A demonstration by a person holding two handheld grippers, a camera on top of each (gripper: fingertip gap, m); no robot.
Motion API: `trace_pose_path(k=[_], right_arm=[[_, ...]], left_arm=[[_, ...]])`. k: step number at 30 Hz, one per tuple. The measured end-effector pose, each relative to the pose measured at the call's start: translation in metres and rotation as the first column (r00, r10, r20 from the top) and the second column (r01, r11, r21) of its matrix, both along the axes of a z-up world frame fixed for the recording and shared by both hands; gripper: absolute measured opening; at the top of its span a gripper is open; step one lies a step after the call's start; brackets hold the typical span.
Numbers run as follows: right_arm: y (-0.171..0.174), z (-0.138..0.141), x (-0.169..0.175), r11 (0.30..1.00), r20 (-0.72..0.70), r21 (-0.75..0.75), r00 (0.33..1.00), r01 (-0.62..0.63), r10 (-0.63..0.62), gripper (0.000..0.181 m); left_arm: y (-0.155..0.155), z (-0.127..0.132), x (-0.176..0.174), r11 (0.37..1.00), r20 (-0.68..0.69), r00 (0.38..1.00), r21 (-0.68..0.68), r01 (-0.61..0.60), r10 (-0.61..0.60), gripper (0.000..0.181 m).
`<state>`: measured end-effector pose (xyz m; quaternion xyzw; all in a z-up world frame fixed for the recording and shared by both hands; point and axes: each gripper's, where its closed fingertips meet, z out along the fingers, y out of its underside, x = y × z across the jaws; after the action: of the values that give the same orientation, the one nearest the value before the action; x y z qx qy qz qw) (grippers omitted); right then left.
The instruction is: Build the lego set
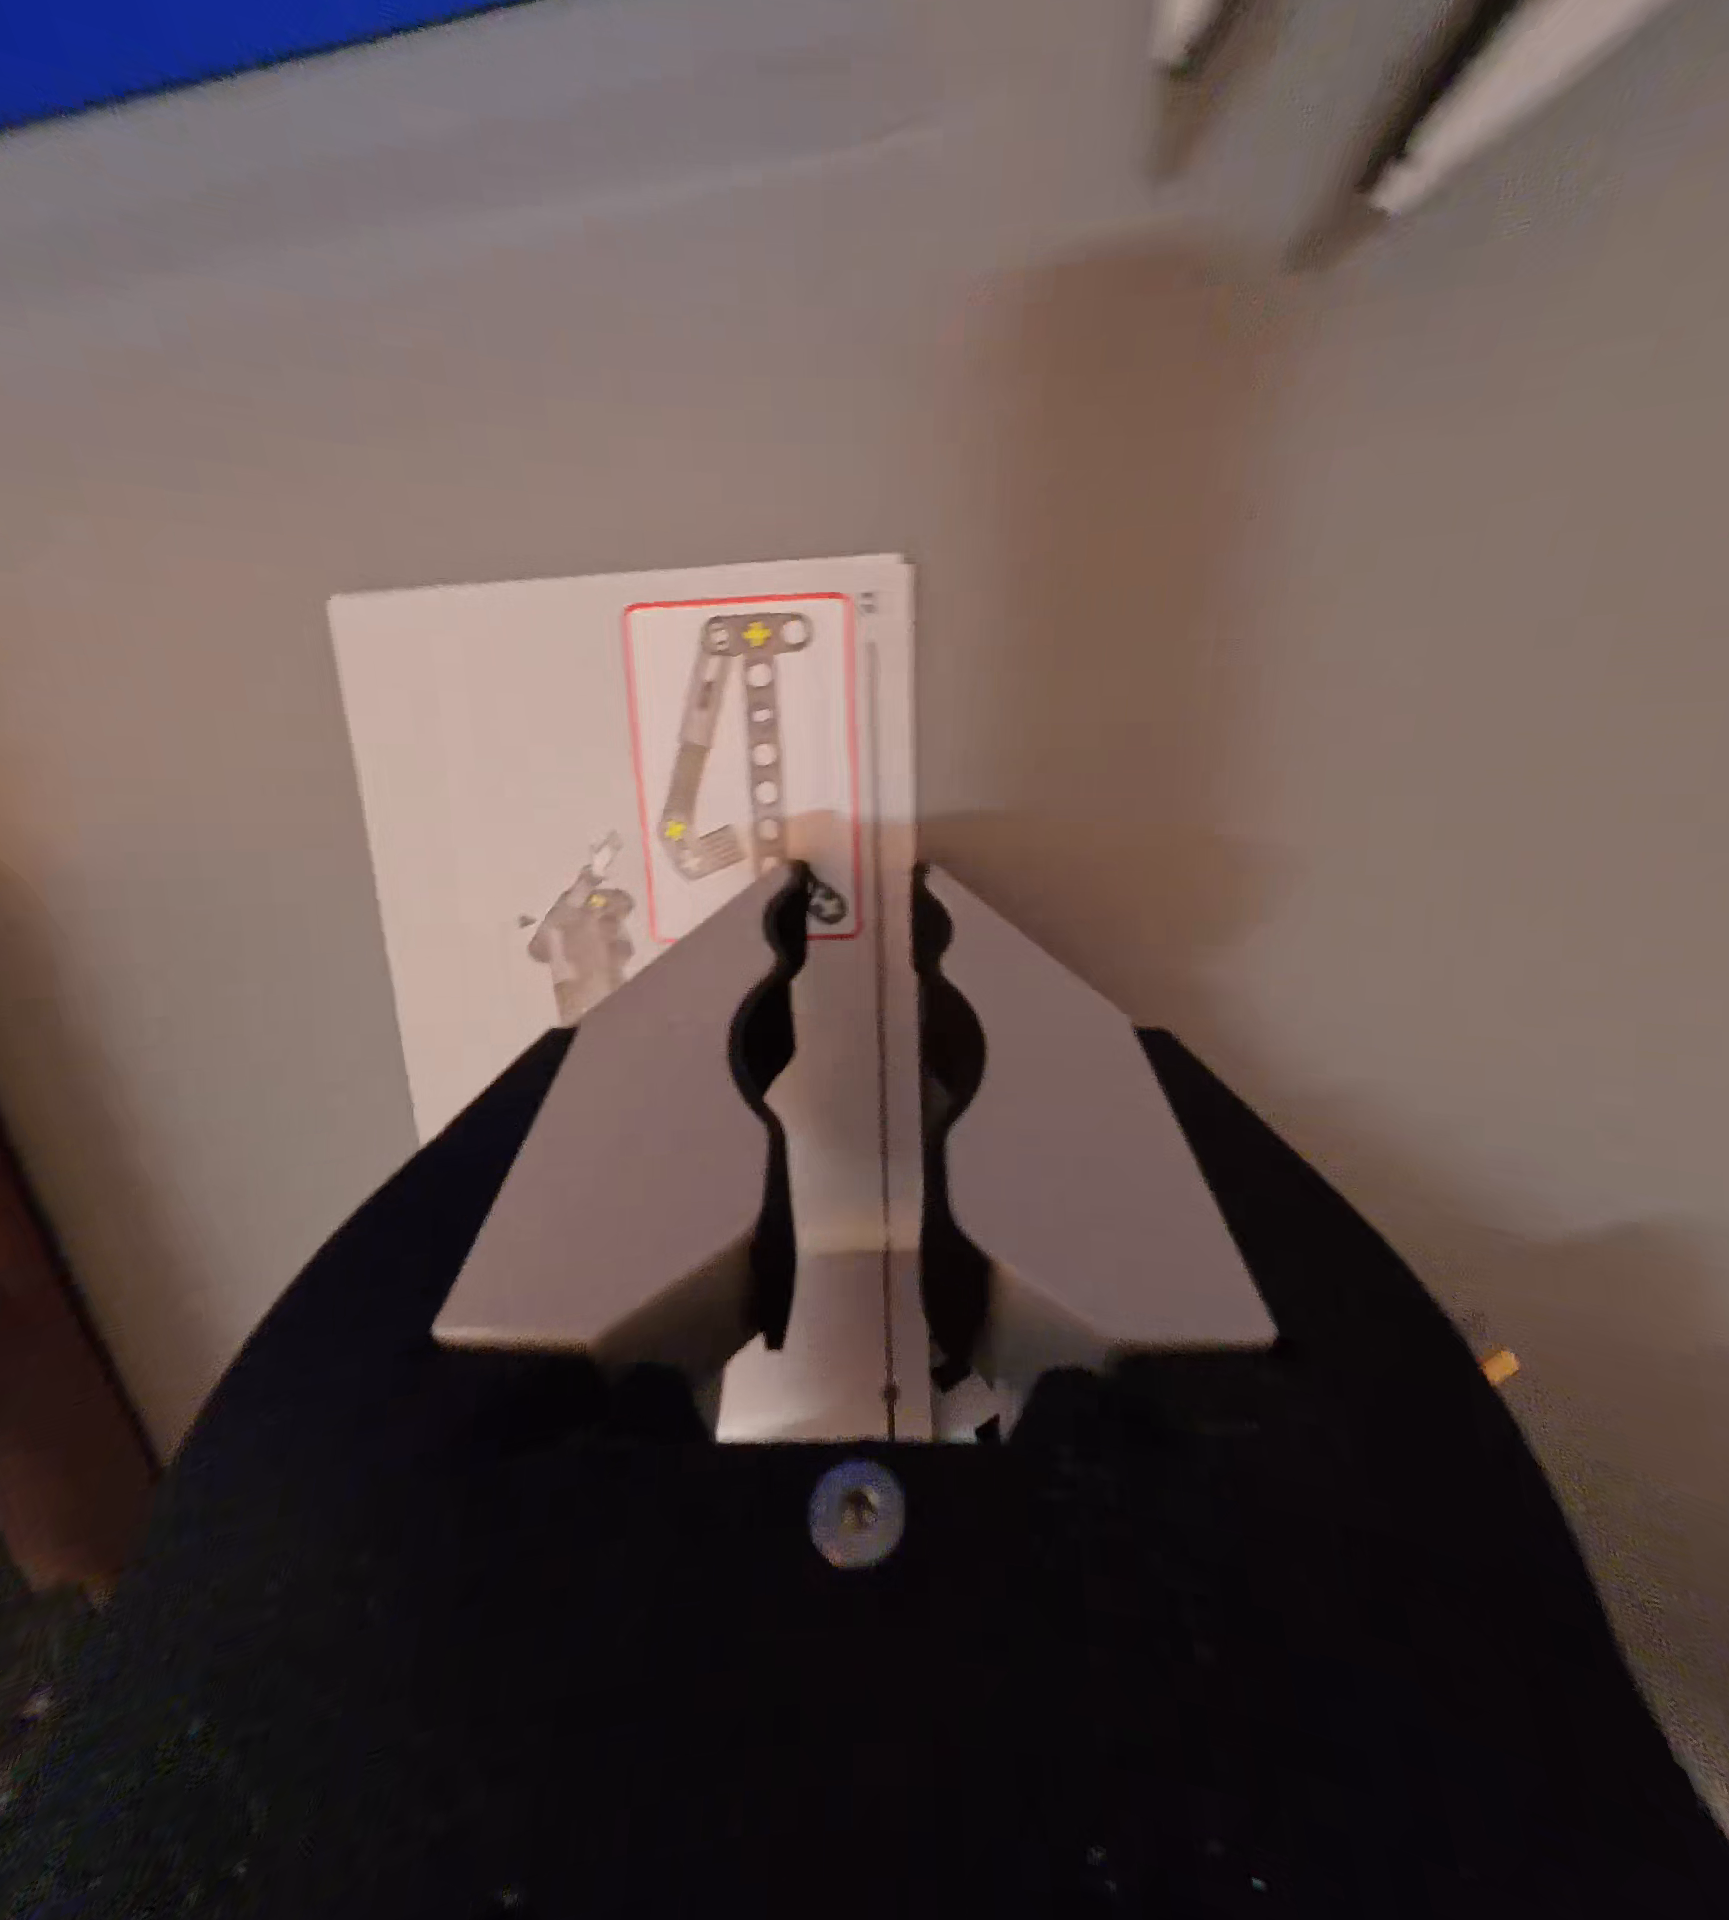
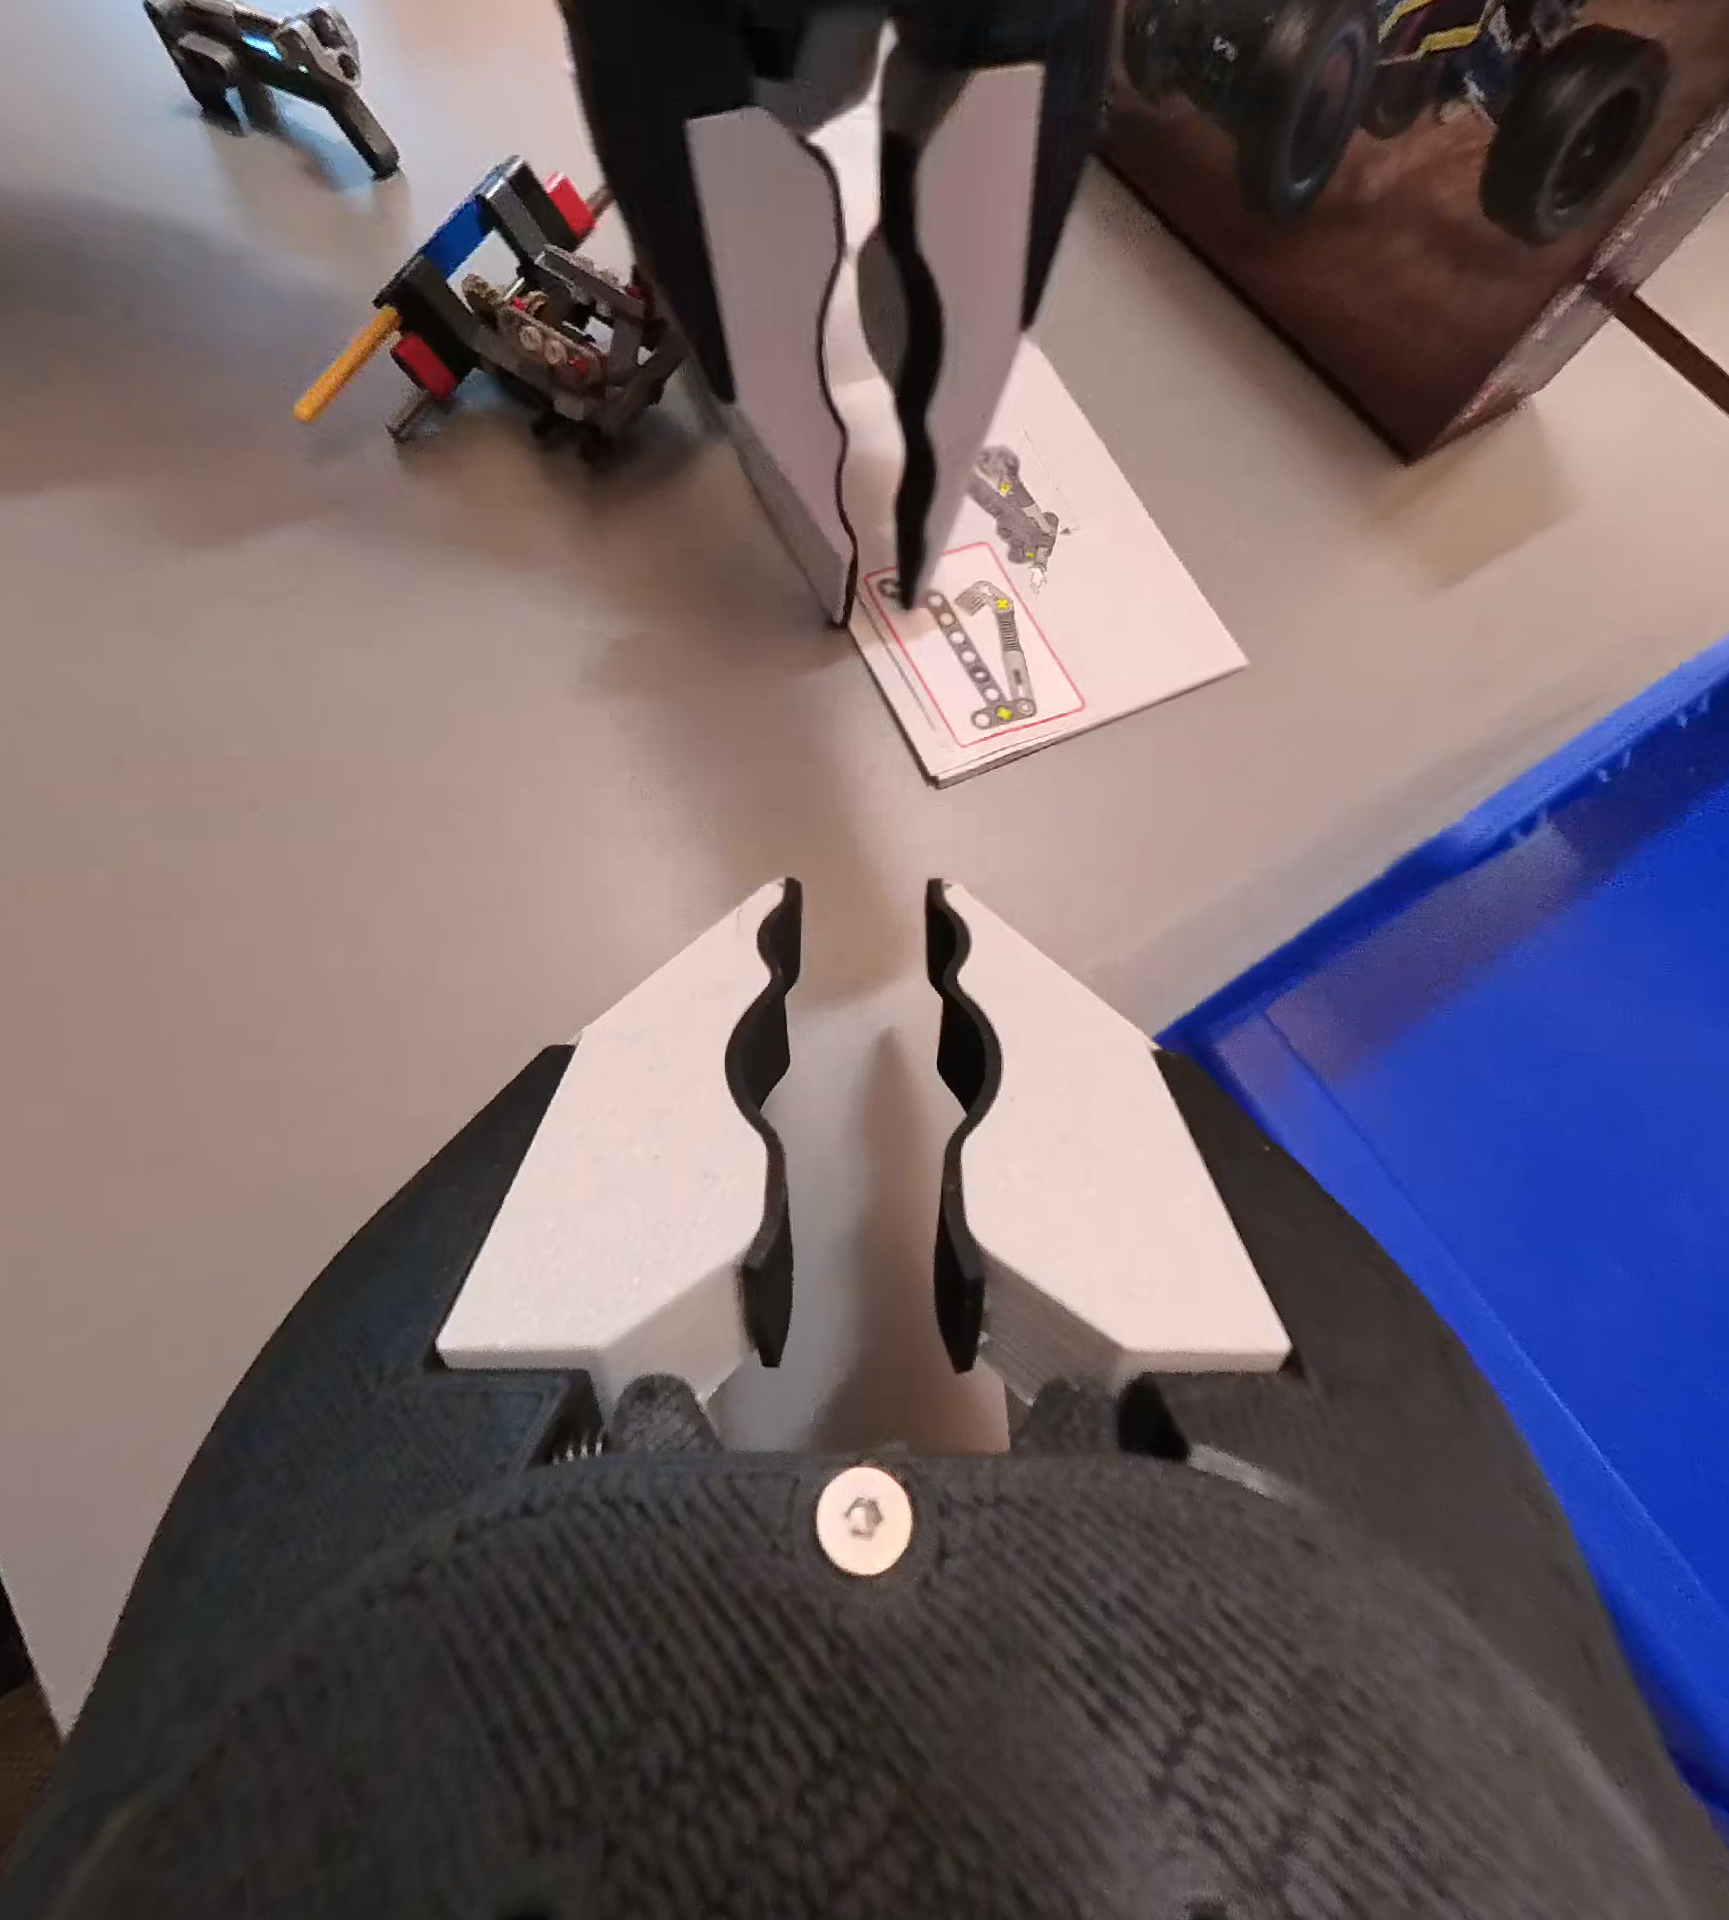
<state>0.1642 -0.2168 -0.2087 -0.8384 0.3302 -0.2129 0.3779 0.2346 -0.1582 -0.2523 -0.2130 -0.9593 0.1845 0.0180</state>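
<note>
The instruction booklet (image 1: 527,779) lies open on the grey table, showing a red-framed picture of grey beams. My left gripper (image 1: 858,878) is open and empty, its tips down at the booklet's right edge. The right wrist view shows it from the front (image 2: 875,608), pointing down with its tips on the corner of the booklet (image 2: 1099,623). My right gripper (image 2: 860,894) is open and empty, above bare table short of the booklet. A partly built lego assembly (image 2: 527,322) in black, grey, red and blue with a yellow axle stands left of the left gripper.
A smaller grey and black lego sub-assembly (image 2: 268,73) lies at the far left. The lego set's box (image 2: 1411,187) stands at the far right behind the booklet. A blue bin (image 2: 1566,1039) sits close on the right of my right gripper, and also shows in the left wrist view (image 1: 112,62). The grippers' ends are close to 11 cm from one another.
</note>
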Motion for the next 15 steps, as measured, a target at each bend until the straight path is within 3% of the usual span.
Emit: trace_pose_path(k=[3, 6, 8, 12, 15], right_arm=[[-0.001, -0.003, -0.004, 1.0, -0.022, -0.005, 1.0, -0.011, 0.01, 0.023], [-0.002, -0.007, -0.002, 1.0, -0.033, -0.022, 0.999, 0.0, -0.001, 0.023], [0.0, -0.009, -0.002, 1.0, -0.039, -0.029, 0.999, -0.001, 0.0, 0.023], [0.004, -0.01, -0.003, 0.999, -0.051, -0.044, 0.999, -0.008, 0.006, 0.023], [0.004, -0.006, -0.003, 0.999, -0.042, -0.041, 0.999, -0.006, 0.005, 0.024]], left_arm=[[0.0, 0.0, -0.011, 0.994, 0.078, 0.993, -0.061, 0.095, -0.09, 0.0], [0.001, 0.001, -0.009, 0.995, 0.11, 0.992, -0.077, 0.065, -0.056, 0.0], [0.005, 0.007, -0.003, 0.996, 0.131, 0.99, -0.076, 0.055, -0.045, 0.022], [0.014, 0.061, 0.024, 0.963, 0.118, 0.983, -0.245, -0.109, 0.141, 0.031], [0.061, 0.109, 0.038, 0.883, 0.014, 0.938, -0.345, -0.32, 0.346, 0.042]])
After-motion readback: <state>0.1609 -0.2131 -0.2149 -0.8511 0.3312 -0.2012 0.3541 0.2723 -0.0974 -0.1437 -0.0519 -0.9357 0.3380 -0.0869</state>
